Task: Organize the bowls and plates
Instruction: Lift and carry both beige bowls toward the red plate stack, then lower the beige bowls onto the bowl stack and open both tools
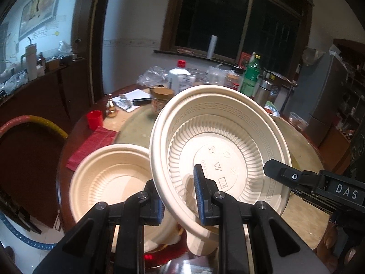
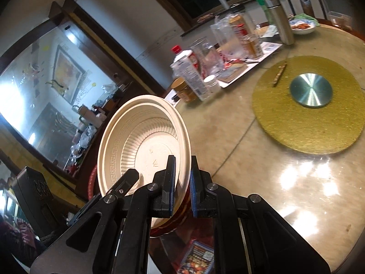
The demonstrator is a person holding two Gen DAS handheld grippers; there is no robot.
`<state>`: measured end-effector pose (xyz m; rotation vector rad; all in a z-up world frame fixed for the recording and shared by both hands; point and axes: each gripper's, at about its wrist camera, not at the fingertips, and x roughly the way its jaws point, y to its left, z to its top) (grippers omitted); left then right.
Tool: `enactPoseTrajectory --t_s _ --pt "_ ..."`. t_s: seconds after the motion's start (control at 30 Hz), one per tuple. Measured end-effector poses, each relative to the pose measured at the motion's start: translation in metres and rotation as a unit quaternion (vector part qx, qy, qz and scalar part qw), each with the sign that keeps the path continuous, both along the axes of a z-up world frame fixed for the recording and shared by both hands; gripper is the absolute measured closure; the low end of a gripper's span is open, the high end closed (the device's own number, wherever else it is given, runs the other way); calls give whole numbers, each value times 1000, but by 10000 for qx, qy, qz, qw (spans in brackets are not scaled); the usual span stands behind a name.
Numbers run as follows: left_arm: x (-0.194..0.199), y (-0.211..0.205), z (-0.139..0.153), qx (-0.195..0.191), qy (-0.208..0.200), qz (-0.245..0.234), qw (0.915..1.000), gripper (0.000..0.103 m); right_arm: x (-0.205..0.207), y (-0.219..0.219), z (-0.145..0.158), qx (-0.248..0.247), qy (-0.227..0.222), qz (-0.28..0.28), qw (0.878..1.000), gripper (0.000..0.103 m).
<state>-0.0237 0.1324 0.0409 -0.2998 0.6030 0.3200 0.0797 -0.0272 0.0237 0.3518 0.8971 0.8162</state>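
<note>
Both grippers point forward and downward over the round table (image 2: 262, 182); the left gripper (image 1: 182, 194) is clenched on the near rim of a tilted beige plate (image 1: 219, 141), the right gripper (image 2: 182, 182) clamped on its opposite rim, holding it raised above the table; a second beige plate (image 1: 109, 175) sits left of it, its near edge hidden behind the left gripper's fingers (image 1: 202, 196); the raised plate's embossed markings are hard to read

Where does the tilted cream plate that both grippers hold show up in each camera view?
Left wrist: tilted plate fills centre-right, above a flat plate.
Right wrist: same plate lower left of centre, edge-on between the fingers.
Shared landmark: red-capped white bottle.
</note>
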Motion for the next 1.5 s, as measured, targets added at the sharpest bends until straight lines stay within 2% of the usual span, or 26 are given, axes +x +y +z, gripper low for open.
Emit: enactPoseTrajectory --t_s 0.27,0.57,1.5 --pt "-18 26 -1 22 122 347 9993 82 -10 36 -2 -39 36 408 9992 92" --pt "-29 43 -5 -4 253 515 9984 82 -22 64 -5 -154 83 728 9972 92" --pt "-29 80 -39 -302 980 418 9939 80 -24 107 -30 -727 465 1071 9905 92"
